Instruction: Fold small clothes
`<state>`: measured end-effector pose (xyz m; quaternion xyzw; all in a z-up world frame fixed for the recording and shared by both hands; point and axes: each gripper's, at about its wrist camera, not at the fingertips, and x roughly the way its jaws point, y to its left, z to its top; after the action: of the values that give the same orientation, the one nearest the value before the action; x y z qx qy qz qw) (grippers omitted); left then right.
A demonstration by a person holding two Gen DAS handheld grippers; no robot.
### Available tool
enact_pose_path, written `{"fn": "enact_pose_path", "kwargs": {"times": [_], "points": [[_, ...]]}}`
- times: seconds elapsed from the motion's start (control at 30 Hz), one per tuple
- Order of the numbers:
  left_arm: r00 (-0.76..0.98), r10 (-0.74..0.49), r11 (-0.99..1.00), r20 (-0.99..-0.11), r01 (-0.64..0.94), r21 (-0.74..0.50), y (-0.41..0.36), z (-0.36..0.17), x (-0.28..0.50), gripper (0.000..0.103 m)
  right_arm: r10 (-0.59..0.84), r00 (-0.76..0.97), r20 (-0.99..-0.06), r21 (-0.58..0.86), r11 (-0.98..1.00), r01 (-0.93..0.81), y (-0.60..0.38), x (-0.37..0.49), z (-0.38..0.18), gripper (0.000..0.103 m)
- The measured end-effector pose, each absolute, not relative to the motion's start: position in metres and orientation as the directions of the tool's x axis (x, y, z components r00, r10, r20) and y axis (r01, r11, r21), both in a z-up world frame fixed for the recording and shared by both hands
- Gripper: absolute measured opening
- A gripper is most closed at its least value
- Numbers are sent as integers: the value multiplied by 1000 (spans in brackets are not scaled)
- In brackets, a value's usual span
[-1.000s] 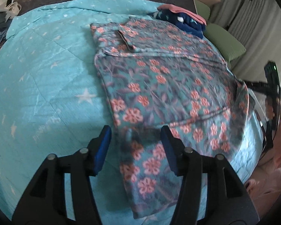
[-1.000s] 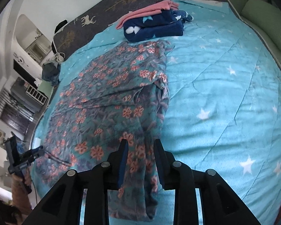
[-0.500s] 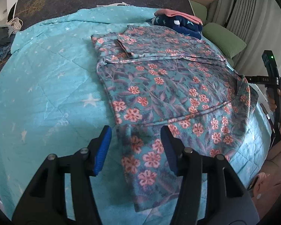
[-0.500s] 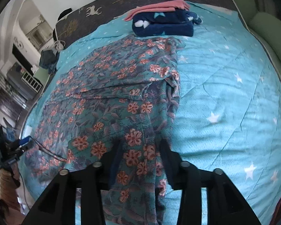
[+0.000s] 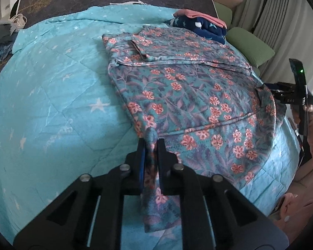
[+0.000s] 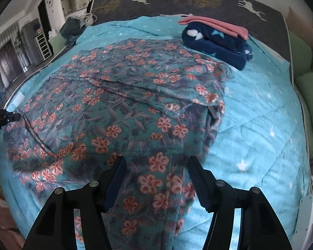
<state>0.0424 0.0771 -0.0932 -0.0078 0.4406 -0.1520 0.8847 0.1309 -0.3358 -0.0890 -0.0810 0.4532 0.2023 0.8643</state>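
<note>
A teal floral garment (image 5: 189,95) lies spread on the turquoise star bedspread (image 5: 52,95), partly folded at its far end. My left gripper (image 5: 151,143) is shut on the garment's near left corner, with cloth hanging between the fingers. In the right wrist view the same garment (image 6: 125,108) covers the middle of the bed. My right gripper (image 6: 156,164) is open, its fingers on either side of the garment's near right edge. The right gripper also shows at the right edge of the left wrist view (image 5: 290,95).
A folded navy star garment with a pink one on top (image 6: 217,39) sits at the far side of the bed. Green pillows (image 5: 250,48) lie at the right. A dark headboard with deer (image 6: 177,2) runs behind. Dark clothes (image 5: 0,39) lie at the far left.
My left gripper has closed on the garment's corner; it was open before. My right gripper has opened from shut and let go of the cloth edge.
</note>
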Motion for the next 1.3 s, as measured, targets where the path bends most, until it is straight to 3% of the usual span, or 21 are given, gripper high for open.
{"fn": "enact_pose_path", "kwargs": {"times": [0.2, 0.23, 0.27, 0.3, 0.87, 1.03, 1.3], "points": [[563, -289, 955, -774, 227, -191, 85, -95, 40, 14, 367, 464, -806, 194, 905, -379, -353, 146, -97, 58], [561, -290, 955, -776, 223, -195, 85, -96, 41, 16, 381, 464, -800, 217, 904, -369, -355, 147, -98, 41], [559, -288, 956, -777, 220, -197, 85, -97, 42, 16, 387, 463, -798, 230, 904, -360, -356, 147, -99, 17], [558, -290, 955, -778, 220, -198, 84, -97, 43, 16, 386, 466, -796, 234, 906, -352, -357, 147, -99, 9], [726, -226, 974, -649, 184, -132, 91, -46, 29, 9, 443, 663, -604, 380, 891, -249, -402, 104, -38, 7], [790, -225, 974, -570, 183, -130, 99, -14, 51, 9, 444, 706, -552, 408, 882, -236, -414, 104, -18, 7], [836, -216, 971, -504, 236, -24, 79, 26, 115, 9, 416, 759, -501, 387, 892, -233, -417, 129, 11, 7]]}}
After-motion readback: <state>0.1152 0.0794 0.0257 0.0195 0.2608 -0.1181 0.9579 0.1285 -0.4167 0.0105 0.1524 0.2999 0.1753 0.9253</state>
